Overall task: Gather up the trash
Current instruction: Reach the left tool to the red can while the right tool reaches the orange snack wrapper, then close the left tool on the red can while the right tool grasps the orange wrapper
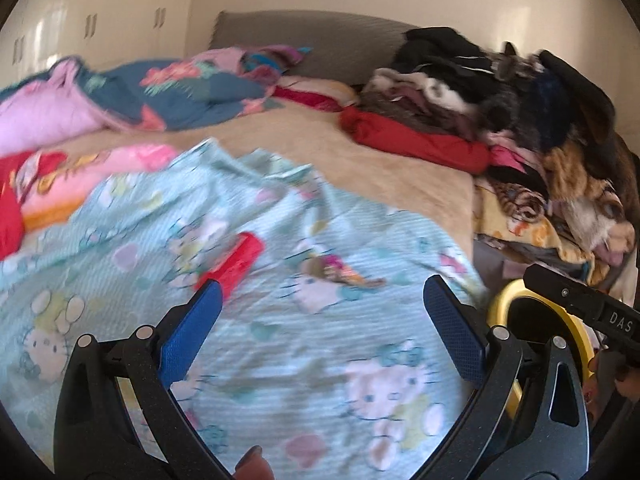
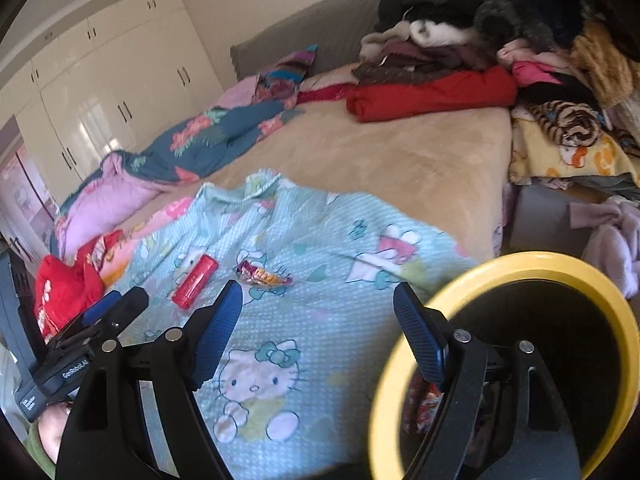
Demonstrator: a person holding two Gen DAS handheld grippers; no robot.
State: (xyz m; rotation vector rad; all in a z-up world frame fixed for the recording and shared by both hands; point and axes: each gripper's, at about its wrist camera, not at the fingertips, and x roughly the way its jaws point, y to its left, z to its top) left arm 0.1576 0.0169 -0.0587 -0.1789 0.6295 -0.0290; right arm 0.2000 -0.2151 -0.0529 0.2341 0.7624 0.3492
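A red tube-shaped package [image 1: 240, 264] [image 2: 196, 286] and a crumpled colourful candy wrapper [image 1: 336, 272] [image 2: 262, 276] lie on the light-blue Hello Kitty blanket [image 1: 304, 344] [image 2: 320, 320] spread over the bed. My left gripper [image 1: 324, 286] hovers over the blanket just short of them, open and empty. My right gripper [image 2: 318, 288] is also open with nothing between its pads. A black bin with a yellow rim [image 2: 540, 264] [image 1: 500, 304] sits close at its right finger and has wrappers inside. Whether it hangs from the hand I cannot tell.
A tall pile of clothes [image 1: 500, 92] [image 2: 480, 20] and a rolled red cloth [image 2: 432, 92] fill the bed's far right. A blue floral quilt [image 2: 208, 140] and a red bag [image 2: 64, 292] lie on the left. White wardrobes [image 2: 100, 92] line the wall.
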